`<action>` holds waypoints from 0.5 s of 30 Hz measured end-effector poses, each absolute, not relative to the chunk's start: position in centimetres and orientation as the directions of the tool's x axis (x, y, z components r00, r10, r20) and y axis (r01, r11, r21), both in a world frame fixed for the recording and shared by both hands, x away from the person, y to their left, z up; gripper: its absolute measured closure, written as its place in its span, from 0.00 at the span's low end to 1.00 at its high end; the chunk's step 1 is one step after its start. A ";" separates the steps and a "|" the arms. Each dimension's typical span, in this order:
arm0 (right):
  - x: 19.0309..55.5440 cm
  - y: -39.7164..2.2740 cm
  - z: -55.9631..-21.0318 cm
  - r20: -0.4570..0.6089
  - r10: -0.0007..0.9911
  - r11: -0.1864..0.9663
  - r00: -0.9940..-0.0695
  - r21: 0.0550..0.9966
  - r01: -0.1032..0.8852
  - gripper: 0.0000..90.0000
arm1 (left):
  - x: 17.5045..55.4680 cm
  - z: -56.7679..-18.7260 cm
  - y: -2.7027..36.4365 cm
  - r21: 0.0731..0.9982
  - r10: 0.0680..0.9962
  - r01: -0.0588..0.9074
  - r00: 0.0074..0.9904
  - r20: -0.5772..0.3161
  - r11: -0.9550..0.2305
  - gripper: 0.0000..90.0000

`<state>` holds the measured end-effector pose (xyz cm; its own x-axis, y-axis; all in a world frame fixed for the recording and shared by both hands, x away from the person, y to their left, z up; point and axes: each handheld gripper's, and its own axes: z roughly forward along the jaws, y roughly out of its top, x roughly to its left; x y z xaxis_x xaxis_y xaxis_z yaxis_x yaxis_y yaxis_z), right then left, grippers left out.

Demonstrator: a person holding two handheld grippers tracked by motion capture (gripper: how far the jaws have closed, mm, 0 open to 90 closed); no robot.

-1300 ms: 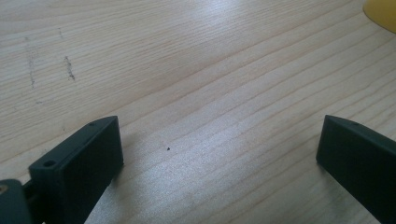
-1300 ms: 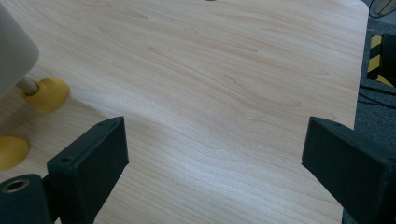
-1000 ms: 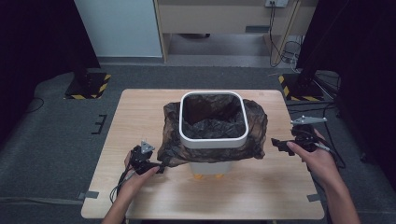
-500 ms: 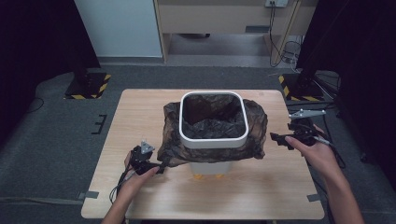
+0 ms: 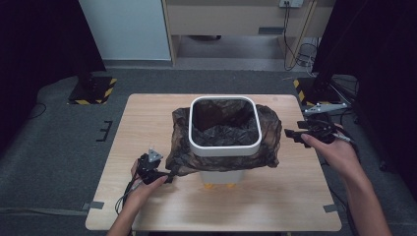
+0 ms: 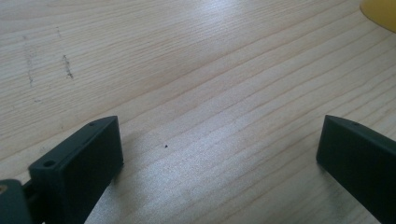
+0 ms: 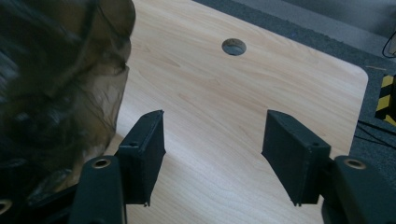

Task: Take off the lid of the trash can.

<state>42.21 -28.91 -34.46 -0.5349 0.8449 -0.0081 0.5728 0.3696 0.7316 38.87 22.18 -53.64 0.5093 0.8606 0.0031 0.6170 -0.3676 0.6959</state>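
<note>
Grey carpet surrounds a pale wooden table [image 5: 147,118], and the white square-rimmed plastic bin [image 5: 224,147] standing at its middle serves as the landmark. A dark, translucent plastic bag [image 5: 268,132] lines the bin, its edge folded out over the rim and draped down all four sides.

Left of the bin and toward the person, the left gripper [image 5: 169,175] lies low at the bag's hanging corner. In the left gripper view its jaws stand wide apart over bare wood grain with nothing between them; whether a tip touches the bag cannot be told from above.

Right of the bin, the right gripper [image 5: 291,133] hovers just off the bag's draped side. Its jaws have just been closing, yet the right gripper view [image 7: 212,154] shows them still parted, only tabletop between them, the bag beside the left jaw and apart from it.

Behind the bin, a round hole [image 7: 234,46] pierces the table. The bin's base is hidden by the bag, save for something yellow below it.
</note>
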 end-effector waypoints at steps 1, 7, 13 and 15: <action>42.2 -28.9 -34.1 -0.010 0.844 0.370 -0.536 0.733 0.570 0.44 | 38.9 -53.6 22.2 0.696 0.861 0.617 0.509 0.003 -0.367 0.00; 42.4 -28.4 -32.5 -0.040 0.819 0.406 -0.572 0.745 0.529 0.58 | 38.9 -53.6 22.2 0.696 0.861 0.617 0.509 0.003 -0.367 0.00; 43.0 -27.9 -30.9 -0.033 0.821 0.384 -0.569 0.770 0.510 0.61 | 38.9 -53.6 22.2 0.696 0.861 0.617 0.509 0.003 -0.367 0.00; 43.2 -27.8 -30.3 -0.033 0.821 0.379 -0.570 0.778 0.501 0.62 | 38.9 -53.6 22.2 0.697 0.861 0.617 0.509 0.003 -0.367 0.00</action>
